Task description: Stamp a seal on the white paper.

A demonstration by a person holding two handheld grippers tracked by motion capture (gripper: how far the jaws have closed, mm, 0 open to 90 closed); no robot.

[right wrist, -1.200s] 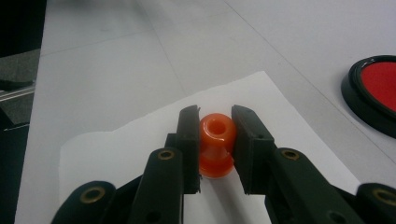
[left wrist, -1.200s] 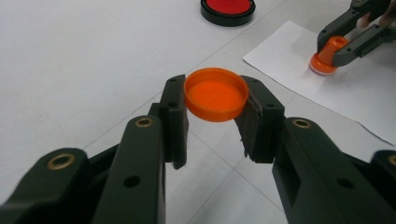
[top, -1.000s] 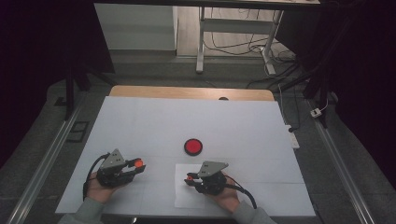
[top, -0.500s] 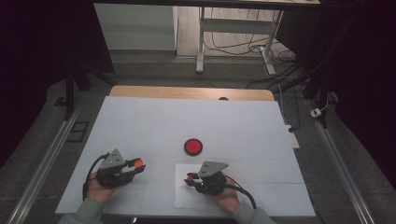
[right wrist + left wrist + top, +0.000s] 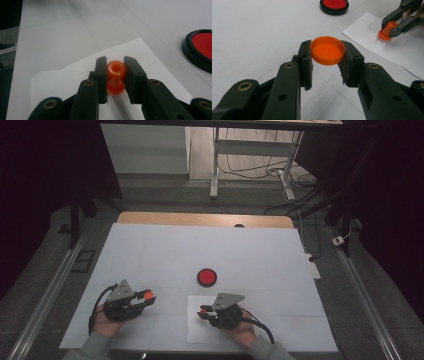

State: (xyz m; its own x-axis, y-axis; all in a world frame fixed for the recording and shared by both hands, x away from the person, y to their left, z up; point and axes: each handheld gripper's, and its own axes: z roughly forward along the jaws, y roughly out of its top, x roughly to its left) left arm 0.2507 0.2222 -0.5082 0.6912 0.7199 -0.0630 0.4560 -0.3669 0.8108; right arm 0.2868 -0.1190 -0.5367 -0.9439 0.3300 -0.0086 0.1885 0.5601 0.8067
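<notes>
Left tongs [image 5: 327, 65] clamped on an orange cap [image 5: 327, 53], held by its rim just above the tabletop [image 5: 150, 255], open hollow side tipped toward the left gripper camera, flat axis roughly level. Right tongs [image 5: 115, 75] clamped on the neck of a small orange stamp [image 5: 115, 77]; stamp stands upright, long axis vertical, wide base down on a sheet of white paper [image 5: 75, 75], hollowed round top facing up. In the high view the left tongs [image 5: 148, 296] sit near the tabletop's front left with the cap [image 5: 148, 295], the right tongs [image 5: 203, 311] front centre over the paper [image 5: 195, 332], tips pointing at each other, well apart. Round red ink pad [image 5: 206, 277] in a black rim lies open just beyond the paper. Tabletop is white with faint seams, a wooden strip along the far edge. Room is dim: grey floor, metal desk legs and cables behind. Cap is smooth plastic, shallow, round; stamp is glossy orange, waisted
</notes>
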